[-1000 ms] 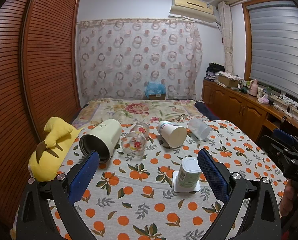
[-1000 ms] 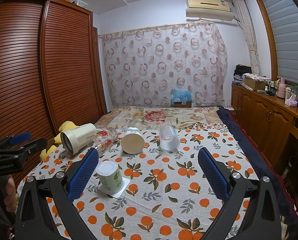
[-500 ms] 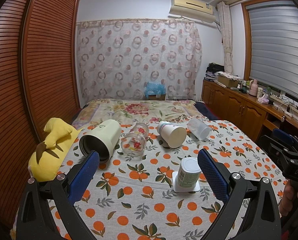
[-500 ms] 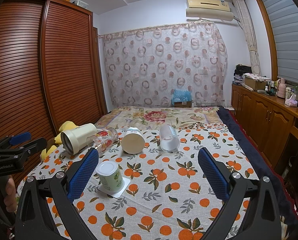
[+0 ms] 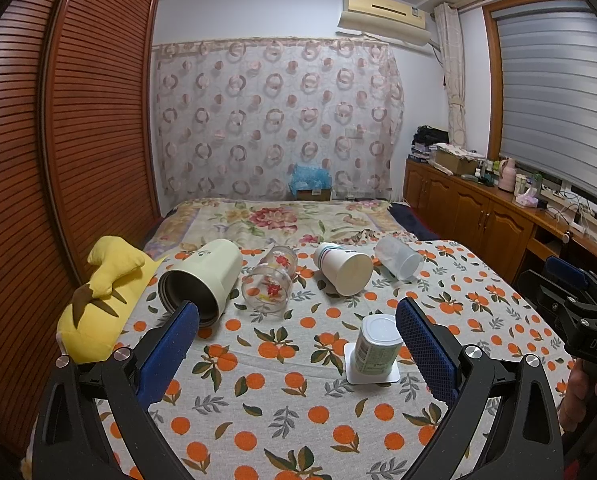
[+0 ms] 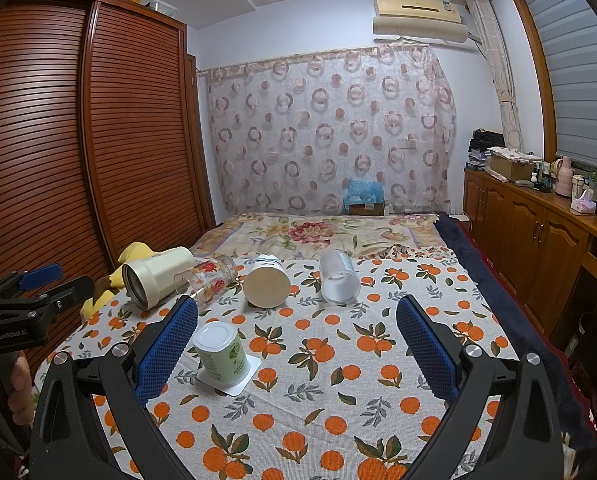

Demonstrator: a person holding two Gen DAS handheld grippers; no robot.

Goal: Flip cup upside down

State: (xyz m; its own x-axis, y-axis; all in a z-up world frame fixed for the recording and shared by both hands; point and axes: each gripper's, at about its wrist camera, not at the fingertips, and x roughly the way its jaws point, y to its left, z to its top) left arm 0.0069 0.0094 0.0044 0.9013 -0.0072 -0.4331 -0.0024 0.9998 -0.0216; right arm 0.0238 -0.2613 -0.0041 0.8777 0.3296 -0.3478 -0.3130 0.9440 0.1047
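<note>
A small green-labelled cup stands upside down on a white square coaster; it also shows in the right wrist view. Behind it several cups lie on their sides: a cream mug, a flowered glass, a white paper cup and a clear plastic cup. My left gripper is open and empty, the small cup just inside its right finger. My right gripper is open and empty, the small cup by its left finger.
The cups rest on an orange-print cloth over a bed. A yellow plush toy lies at the cloth's left edge by the wooden wardrobe. A wooden cabinet runs along the right wall. The other gripper shows at each view's edge.
</note>
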